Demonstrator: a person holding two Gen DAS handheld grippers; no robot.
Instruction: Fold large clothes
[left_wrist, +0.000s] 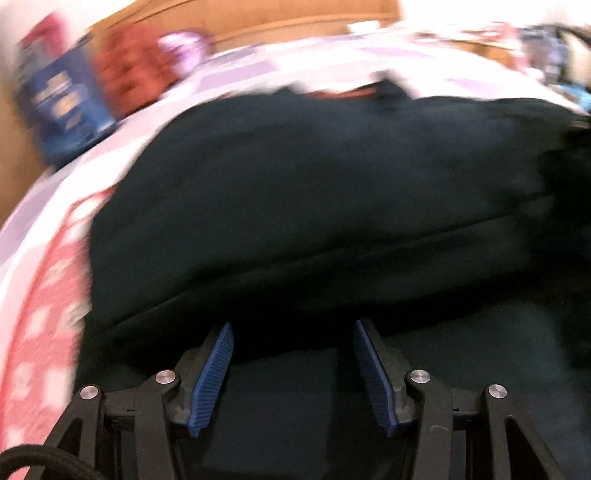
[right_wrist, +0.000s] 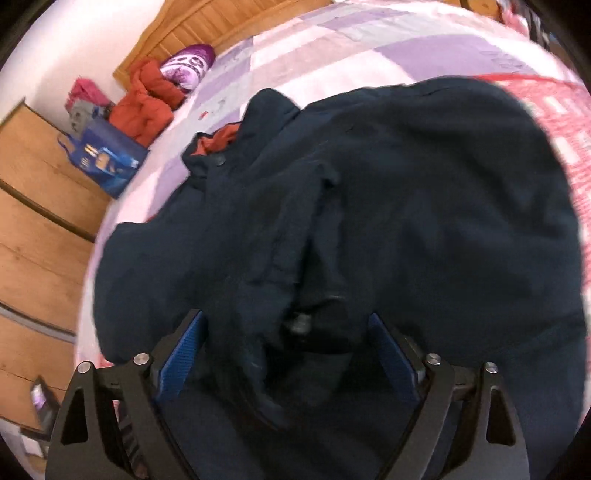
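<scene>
We were working over a bed (right_wrist: 332, 40) spread with a lilac-and-white patchwork cover, with a red spotted blanket (left_wrist: 44, 314) lying along one side of it. Across the middle of the bed lay the dark navy jacket (right_wrist: 424, 192), filling most of both views, its collar turned back to show an orange lining (right_wrist: 221, 142). We judged it thick, padded and fairly heavy, soft enough to slump and bunch rather than hold a crease, so a fold would need a firm hold on a hem or seam, not a pinch of loose cloth.

The left tool (left_wrist: 293, 332) sat low at the near edge of the jacket, its blue ribbed pads (left_wrist: 212, 376) spread apart and holding nothing; the left view was blurred, so we could not tell whether the tips touched the fabric. The right tool (right_wrist: 288, 321) was likewise spread wide, above a rumpled ridge of cloth near a snap button (right_wrist: 301, 325), possibly at a cuff.

There was bare cover beyond the collar, giving room to fold toward the headboard (right_wrist: 221, 22). Beside the bed's far corner stood an orange puffer coat (right_wrist: 147, 99), a blue printed bag (right_wrist: 107, 158) and a purple patterned cushion (right_wrist: 188, 66), all well apart from the jacket.
</scene>
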